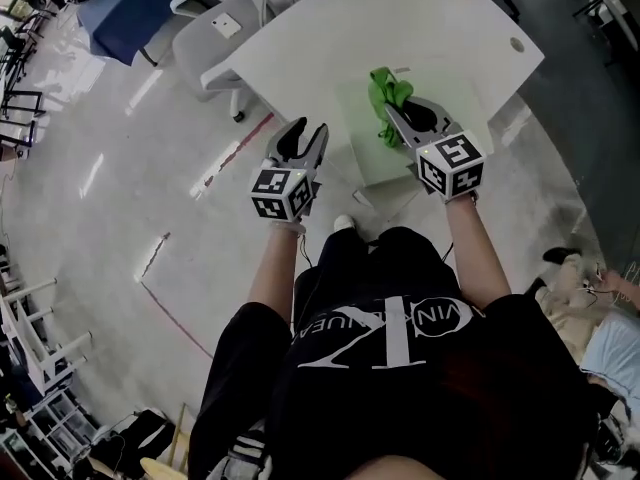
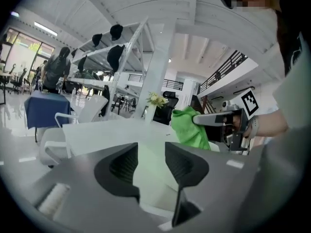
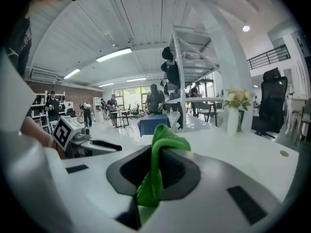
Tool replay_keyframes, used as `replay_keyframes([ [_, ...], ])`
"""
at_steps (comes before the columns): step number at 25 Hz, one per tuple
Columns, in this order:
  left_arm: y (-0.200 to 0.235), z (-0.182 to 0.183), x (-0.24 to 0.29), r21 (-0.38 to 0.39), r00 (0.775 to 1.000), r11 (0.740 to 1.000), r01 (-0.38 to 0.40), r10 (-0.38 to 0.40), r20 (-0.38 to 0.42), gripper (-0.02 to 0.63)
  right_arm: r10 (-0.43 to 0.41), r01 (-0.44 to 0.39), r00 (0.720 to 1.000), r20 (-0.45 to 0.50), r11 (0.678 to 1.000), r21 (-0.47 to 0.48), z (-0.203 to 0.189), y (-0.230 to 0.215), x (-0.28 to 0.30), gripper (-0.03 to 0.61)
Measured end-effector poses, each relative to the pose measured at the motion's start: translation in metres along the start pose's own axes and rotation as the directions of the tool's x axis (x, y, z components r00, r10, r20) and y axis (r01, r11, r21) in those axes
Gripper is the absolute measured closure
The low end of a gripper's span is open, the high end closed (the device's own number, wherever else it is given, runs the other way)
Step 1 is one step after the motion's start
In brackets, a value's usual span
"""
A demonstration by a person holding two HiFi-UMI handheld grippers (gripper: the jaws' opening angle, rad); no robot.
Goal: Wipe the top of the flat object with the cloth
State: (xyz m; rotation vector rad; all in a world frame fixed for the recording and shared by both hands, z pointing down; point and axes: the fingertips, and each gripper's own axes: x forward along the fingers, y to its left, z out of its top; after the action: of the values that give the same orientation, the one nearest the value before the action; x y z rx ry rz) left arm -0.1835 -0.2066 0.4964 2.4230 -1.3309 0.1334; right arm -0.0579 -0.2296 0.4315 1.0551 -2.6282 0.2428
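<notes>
A pale green flat board (image 1: 368, 160) lies on the white table (image 1: 400, 28) near its front edge. My right gripper (image 1: 402, 116) hangs over the board, shut on a bright green cloth (image 1: 385, 98) that bunches up past its jaws. In the right gripper view the cloth (image 3: 167, 137) is pinched between the jaws of that gripper (image 3: 155, 155) and hangs down. My left gripper (image 1: 306, 136) hovers by the table's left front edge, open with nothing between its jaws. The left gripper view shows the open gripper (image 2: 150, 152), the board (image 2: 150, 173) beyond it, and the cloth (image 2: 189, 127) to the right.
A white chair (image 1: 215, 33) stands at the table's left, with a blue-draped table (image 1: 140, 8) behind it. A vase of flowers (image 3: 238, 106) stands on the far part of the table. Shiny floor lies to the left. Another person's arm (image 1: 612, 288) shows at the right edge.
</notes>
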Motion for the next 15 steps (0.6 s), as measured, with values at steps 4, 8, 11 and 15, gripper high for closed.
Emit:
replay_keyframes([
  [4, -0.028, -0.026, 0.018, -0.106, 0.990, 0.988, 0.109, -0.117, -0.075, 0.419, 0.039, -0.039, 0.998, -0.050, 0.999, 0.002, -0.002, 0.006, 0.023, 0.543],
  [8, -0.043, -0.040, 0.026, -0.170, 0.979, 0.976, 0.138, -0.161, -0.126, 0.394, 0.088, -0.093, 0.985, -0.149, 0.995, -0.024, -0.007, 0.013, 0.058, 0.543],
  [11, -0.046, -0.051, 0.029, -0.183, 0.975, 0.975, 0.128, -0.158, -0.159, 0.393, 0.125, -0.139, 0.967, -0.223, 0.989, -0.050, -0.017, 0.017, 0.086, 0.543],
  [15, -0.045, -0.056, 0.033, -0.201, 0.979, 0.975, 0.096, -0.129, -0.161, 0.393, 0.140, -0.179, 0.927, -0.348, 0.981, -0.081, -0.045, 0.016, 0.105, 0.545],
])
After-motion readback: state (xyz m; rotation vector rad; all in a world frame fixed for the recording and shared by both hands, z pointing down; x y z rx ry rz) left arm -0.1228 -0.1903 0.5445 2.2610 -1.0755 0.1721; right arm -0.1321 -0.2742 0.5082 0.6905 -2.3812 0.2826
